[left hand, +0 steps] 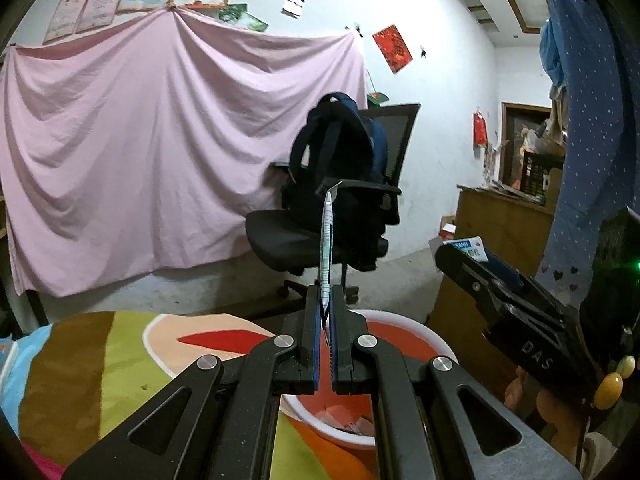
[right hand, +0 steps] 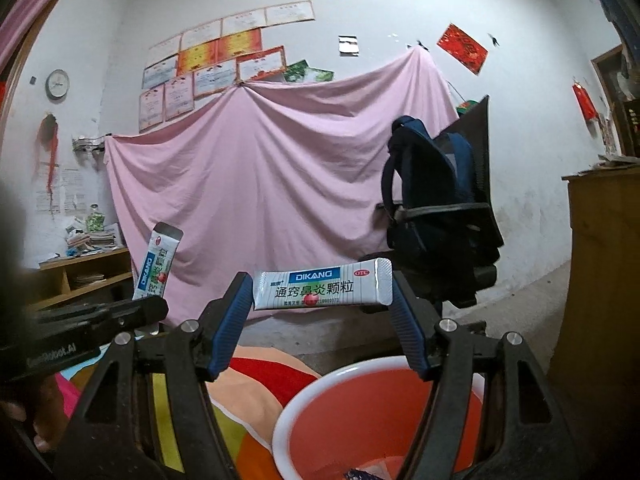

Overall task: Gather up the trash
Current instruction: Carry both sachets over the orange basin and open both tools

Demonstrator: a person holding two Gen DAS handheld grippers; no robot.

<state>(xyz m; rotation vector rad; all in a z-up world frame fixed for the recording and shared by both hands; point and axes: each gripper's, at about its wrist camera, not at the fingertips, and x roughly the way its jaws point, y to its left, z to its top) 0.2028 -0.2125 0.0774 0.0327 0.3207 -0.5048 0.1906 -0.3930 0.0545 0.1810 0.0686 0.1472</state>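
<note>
My left gripper point(left hand: 327, 312) is shut on a medicine sachet point(left hand: 327, 248), held edge-on and upright above a red basin with a white rim point(left hand: 420, 328). The same sachet point(right hand: 158, 264) and the left gripper point(right hand: 156, 306) show at the left in the right wrist view. My right gripper point(right hand: 322, 300) holds a white DIKANG sachet point(right hand: 324, 286) lengthwise between its fingertips, above the basin point(right hand: 304, 400). The right gripper point(left hand: 460, 258) with its sachet point(left hand: 470, 248) shows at the right in the left wrist view. Paper scraps point(left hand: 352, 424) lie in the basin.
The basin sits on a colourful striped cloth point(left hand: 100, 360). Behind stand an office chair with a dark backpack point(left hand: 340, 168), a pink sheet on the wall point(left hand: 140, 140), a wooden cabinet point(left hand: 500, 220) at right and a wooden shelf point(right hand: 80, 276) at left.
</note>
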